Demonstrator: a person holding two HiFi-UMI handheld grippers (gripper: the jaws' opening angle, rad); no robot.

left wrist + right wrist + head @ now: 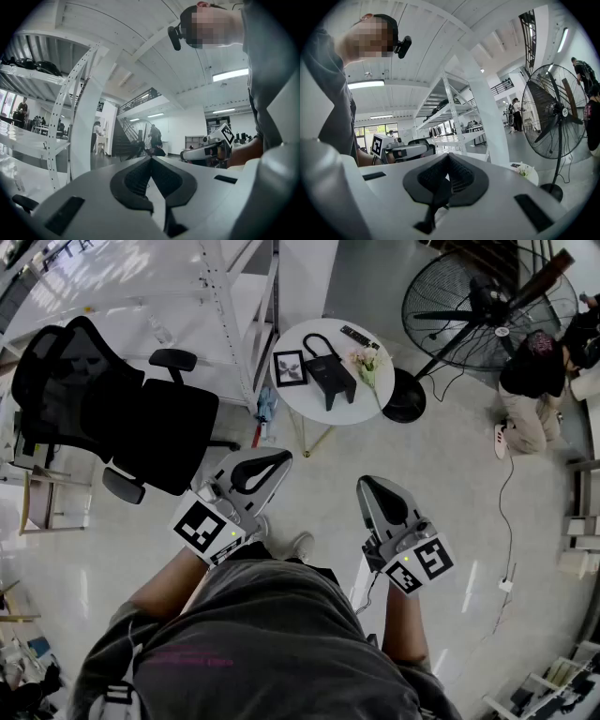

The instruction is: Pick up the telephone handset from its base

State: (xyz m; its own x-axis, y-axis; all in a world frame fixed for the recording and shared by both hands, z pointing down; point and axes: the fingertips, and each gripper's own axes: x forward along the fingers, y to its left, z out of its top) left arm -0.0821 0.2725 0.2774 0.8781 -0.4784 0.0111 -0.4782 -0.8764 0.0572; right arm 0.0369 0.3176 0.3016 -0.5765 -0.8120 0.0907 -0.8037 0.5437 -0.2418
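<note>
Jaws on left gripper (279, 461) and right gripper (367, 486) shut, empty; black bag (328, 369) shows only in head view.

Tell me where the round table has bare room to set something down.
The near rim of the table, in front of the picture frame and the black telephone, is bare. The far side is crowded with flowers and a small dark bar.
</note>
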